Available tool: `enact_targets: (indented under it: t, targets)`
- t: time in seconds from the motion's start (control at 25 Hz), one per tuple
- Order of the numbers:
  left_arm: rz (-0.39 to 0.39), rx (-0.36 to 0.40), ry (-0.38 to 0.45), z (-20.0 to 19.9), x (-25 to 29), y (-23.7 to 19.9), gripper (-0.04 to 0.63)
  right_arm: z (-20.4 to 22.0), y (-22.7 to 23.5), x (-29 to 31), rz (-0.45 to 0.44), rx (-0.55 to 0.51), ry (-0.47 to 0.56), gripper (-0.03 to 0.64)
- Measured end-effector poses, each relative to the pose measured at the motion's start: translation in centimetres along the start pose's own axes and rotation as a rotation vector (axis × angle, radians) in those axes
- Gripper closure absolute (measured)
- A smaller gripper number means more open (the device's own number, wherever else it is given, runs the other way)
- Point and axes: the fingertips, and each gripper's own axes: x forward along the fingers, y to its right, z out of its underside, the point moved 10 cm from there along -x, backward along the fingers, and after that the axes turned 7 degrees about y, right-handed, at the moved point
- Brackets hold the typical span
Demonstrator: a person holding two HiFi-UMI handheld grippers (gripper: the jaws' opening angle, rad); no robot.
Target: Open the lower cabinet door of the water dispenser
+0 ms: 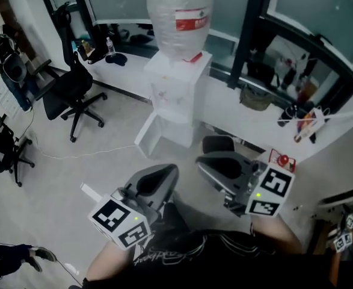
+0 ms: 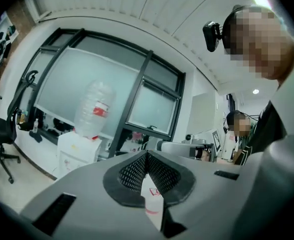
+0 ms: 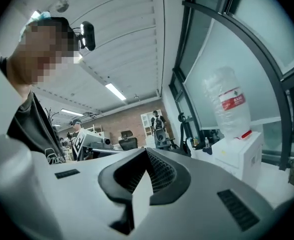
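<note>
The white water dispenser (image 1: 177, 89) stands by the window with a clear bottle (image 1: 179, 14) on top. Its lower cabinet door (image 1: 151, 136) stands swung out to the left. Both grippers are raised in front of me, well short of the dispenser. My left gripper (image 1: 171, 170) has its jaws together at the tip with nothing between them, as the left gripper view shows (image 2: 147, 154). My right gripper (image 1: 207, 161) likewise has its jaws meeting and holds nothing (image 3: 148, 152). The dispenser appears far off in both gripper views (image 2: 79, 154) (image 3: 243, 154).
A black office chair (image 1: 71, 92) stands left of the dispenser and another (image 1: 2, 149) at the far left. A thin cable (image 1: 86, 155) runs over the floor. Bags and bottles (image 1: 255, 96) sit along the window ledge. Another person (image 2: 237, 129) is at the right of the left gripper view.
</note>
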Motion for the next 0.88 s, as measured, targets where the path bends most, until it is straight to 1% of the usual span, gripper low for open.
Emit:
enact_targets:
  t: [0.12, 0.24, 0.28, 0.44, 0.56, 0.88]
  targets:
    - [0.004, 0.026, 0.03, -1.4, -0.6, 1.4, 0.592, -1.3, -1.2, -1.2, 0.0, -0.019, 0.027, 0.604]
    - [0.001, 0.014, 0.057, -2.6, -0.7, 2.2, 0.593, -2.4, -1.8, -1.9, -0.003, -0.032, 0.041, 0.604]
    - [0.0, 0.021, 0.058, -2.9, -0.7, 2.7, 0.593, -2.7, -2.1, -2.2, -0.006, -0.034, 0.043, 0.604]
    - [0.015, 0.091, 0.054, -4.0, -0.2, 5.1, 0.592, -3.7, -3.1, -3.5, -0.019, -0.053, 0.052, 0.604]
    - [0.02, 0.125, 0.033, -4.5, 0.6, 6.2, 0.592, -4.3, -3.2, -4.4, -0.014, -0.057, 0.06, 0.604]
    - [0.018, 0.13, 0.028, -4.5, 1.0, 7.5, 0.592, -4.3, -3.4, -5.8, -0.018, -0.071, 0.077, 0.604]
